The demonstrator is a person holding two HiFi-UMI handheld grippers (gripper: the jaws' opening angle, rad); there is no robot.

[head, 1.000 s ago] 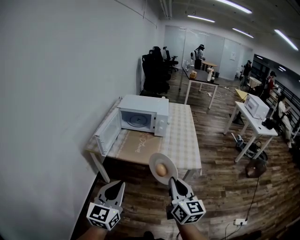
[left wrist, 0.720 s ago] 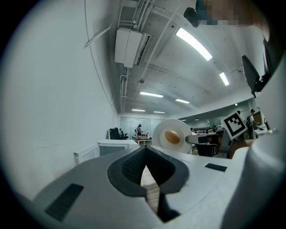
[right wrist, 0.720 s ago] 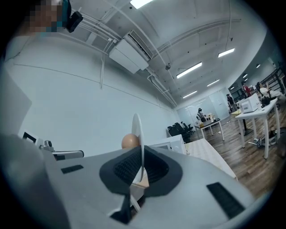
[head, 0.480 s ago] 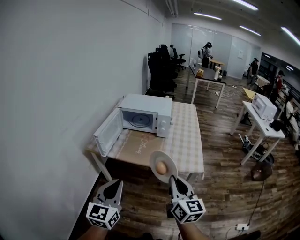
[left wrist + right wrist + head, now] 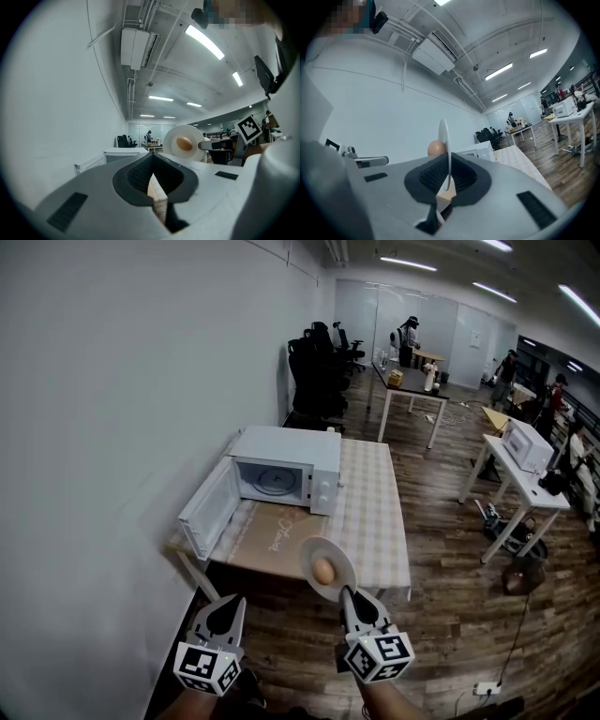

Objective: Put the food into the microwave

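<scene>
Head view: the right gripper has its jaws closed on the lower rim of a white plate, and a brown egg sits at the plate's centre. Plate and egg hang over the wooden floor, just short of the near edge of the table. The left gripper is held beside the right one, apart from it, and carries nothing. On the table stands the white microwave, its door swung wide to the left so the round turntable shows inside. Black office chairs stand along the wall beyond it.

Left gripper view: the jaw tips of the left gripper meet, with nothing between them. Past them the plate shows face-on with the egg in its middle. The microwave and its open door lie farther off to the left.

Right gripper view: the right gripper pinches the plate, which shows edge-on and upright between the pads. The egg bulges from the plate's left face. The microwave and the table lie ahead, well apart from the plate.
</scene>
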